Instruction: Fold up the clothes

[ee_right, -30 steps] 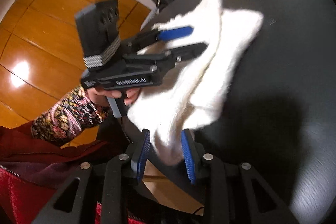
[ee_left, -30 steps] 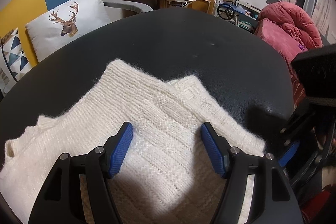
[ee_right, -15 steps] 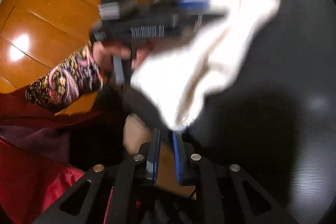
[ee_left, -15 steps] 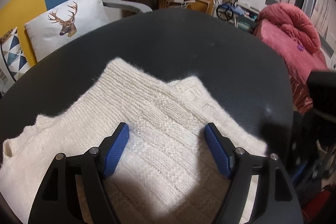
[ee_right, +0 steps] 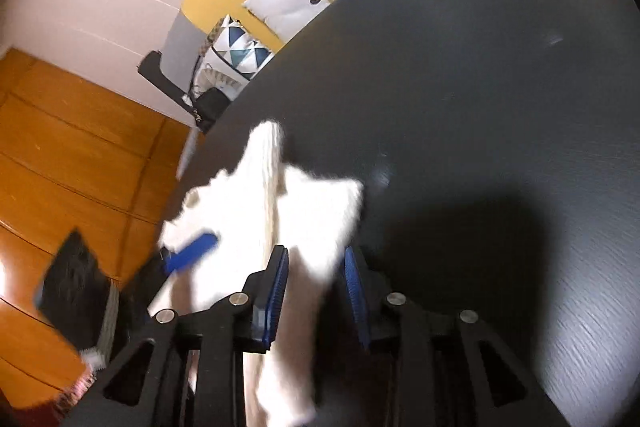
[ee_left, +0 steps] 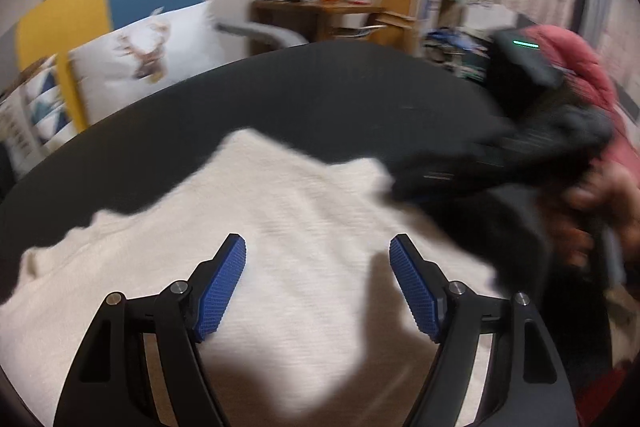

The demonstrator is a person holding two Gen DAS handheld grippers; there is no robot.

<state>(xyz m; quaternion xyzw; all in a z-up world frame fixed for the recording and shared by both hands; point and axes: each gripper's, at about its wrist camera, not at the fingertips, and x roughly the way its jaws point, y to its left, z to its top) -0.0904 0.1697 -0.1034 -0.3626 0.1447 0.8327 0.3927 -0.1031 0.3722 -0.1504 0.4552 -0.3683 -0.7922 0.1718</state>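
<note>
A white knit sweater [ee_left: 304, 227] lies partly folded on the round black table [ee_left: 320, 95]. My left gripper [ee_left: 318, 251] hovers just over its middle, open wide, with nothing pinched between the blue pads. In the right wrist view the sweater [ee_right: 248, 211] reaches in between the fingers of my right gripper [ee_right: 316, 267]. Those jaws are opening, and a dark gap shows beside the right pad. The left gripper's blue pad [ee_right: 192, 251] shows over the cloth. My right gripper [ee_left: 412, 183] is a blurred black shape at the sweater's right corner.
A deer cushion [ee_left: 160, 55] and a yellow-and-blue sofa back [ee_left: 120, 3] stand beyond the table's left rim. A cluttered wooden desk [ee_left: 320, 11] is at the back, a red quilt [ee_left: 580, 67] at right. A hand [ee_left: 592, 211] holds the right gripper. Wooden floor [ee_right: 60, 147] lies below.
My right gripper swung in from the table's near edge to the sweater's right corner, rolling as it went; its jaws narrowed, then widened again. The left gripper stayed over the sweater.
</note>
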